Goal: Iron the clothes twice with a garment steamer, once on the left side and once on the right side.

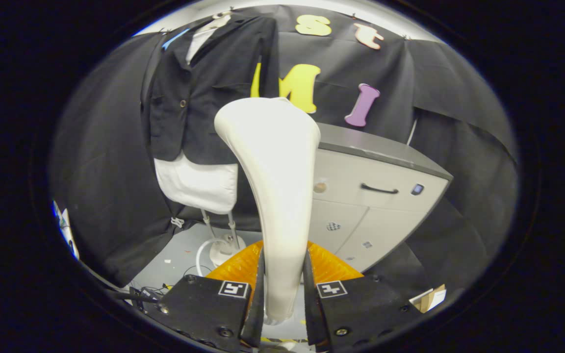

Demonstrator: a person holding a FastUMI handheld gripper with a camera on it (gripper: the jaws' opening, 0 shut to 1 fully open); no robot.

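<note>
Apparently gripper (284, 274) clamps steamer (275, 186) handle (nozzle hidden), short of jacket (204, 83).

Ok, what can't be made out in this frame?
- Steamer in the gripper: its steam face points away, so contact with the jacket can't be judged.
- Jacket's right edge: hidden behind the steamer head.
- Mannequin stand: base partly covered by the steamer.
- Cabinet: its left part is behind the steamer.
</note>
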